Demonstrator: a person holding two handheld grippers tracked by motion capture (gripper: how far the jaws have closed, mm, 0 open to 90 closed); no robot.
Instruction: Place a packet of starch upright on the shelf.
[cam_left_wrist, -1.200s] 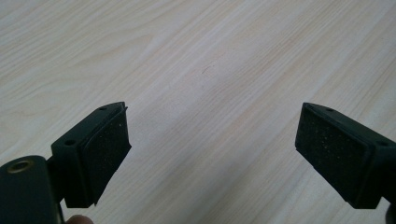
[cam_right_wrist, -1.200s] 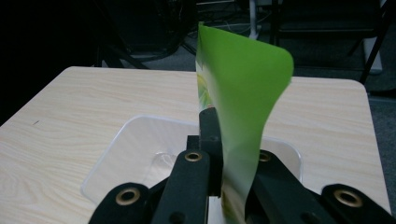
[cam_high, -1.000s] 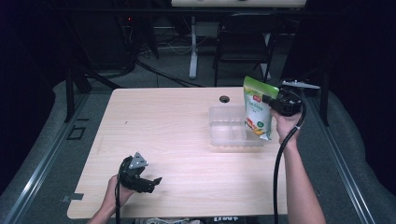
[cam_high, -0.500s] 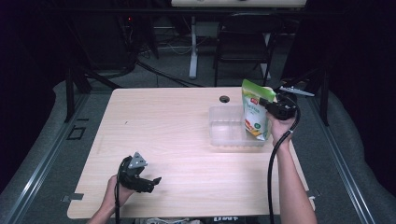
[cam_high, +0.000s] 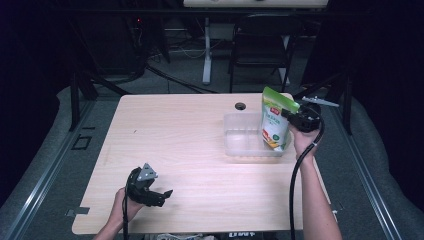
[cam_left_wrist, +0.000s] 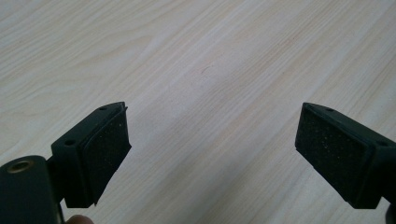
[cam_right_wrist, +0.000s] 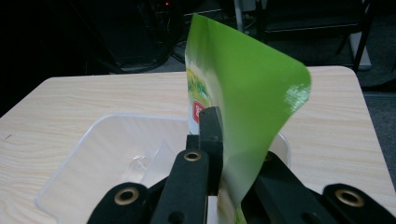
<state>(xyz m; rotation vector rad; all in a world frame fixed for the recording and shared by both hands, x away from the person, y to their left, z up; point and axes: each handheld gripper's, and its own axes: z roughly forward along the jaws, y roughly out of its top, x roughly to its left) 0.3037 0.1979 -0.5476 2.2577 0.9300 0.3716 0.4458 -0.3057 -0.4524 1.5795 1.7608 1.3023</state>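
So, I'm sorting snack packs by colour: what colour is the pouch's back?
Plain bright green on the pouch, clearest in the right gripper view.

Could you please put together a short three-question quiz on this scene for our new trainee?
1. What does the right gripper hold?
2. True or false: the left gripper is clamped on something.
3. Where is the bottom of the pouch: A) flat on the bare table, B) at the right end of the clear tray, C) on the chair?

Key:
1. A green pouch, pinched by its edge and standing upright.
2. False: its jaws stand wide open over bare wood.
3. B
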